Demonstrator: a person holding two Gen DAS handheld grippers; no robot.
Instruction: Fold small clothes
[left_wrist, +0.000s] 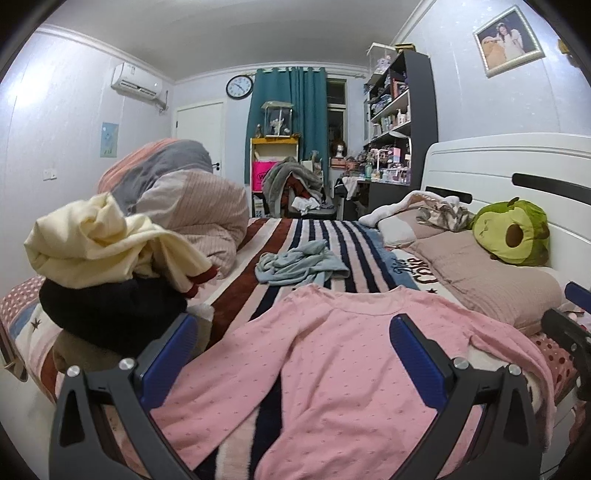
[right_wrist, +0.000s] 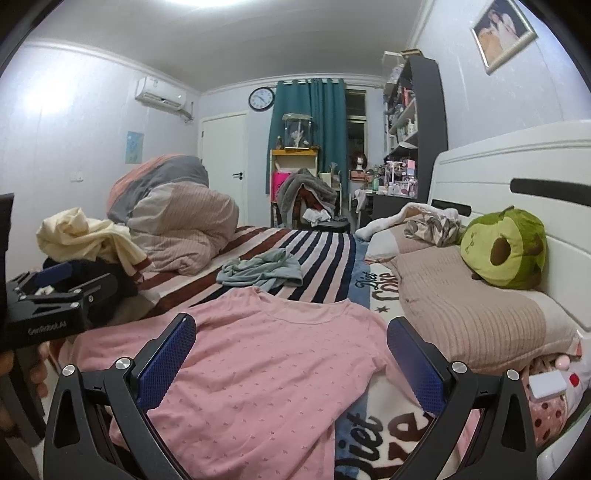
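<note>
Clothes pile (left_wrist: 110, 266) blocks left; striped blanket (left_wrist: 325, 236) open.

Both views sit low at the near end of the bed (left_wrist: 325, 236), facing along it toward the far wall with the teal curtain (left_wrist: 288, 110) and wall clock (left_wrist: 239, 87). The left wrist view looks out between the blue pads of the left hand-held gripper (left_wrist: 291, 354), close above the pink top (left_wrist: 332, 354). The right wrist view stands just to the right, behind the right hand-held gripper (right_wrist: 291, 350), and catches the left one at its left edge. Both share the pink top, the light blue garment (right_wrist: 262, 271), the rolled duvet (right_wrist: 177, 214) and the avocado plush (right_wrist: 506, 247).
</note>
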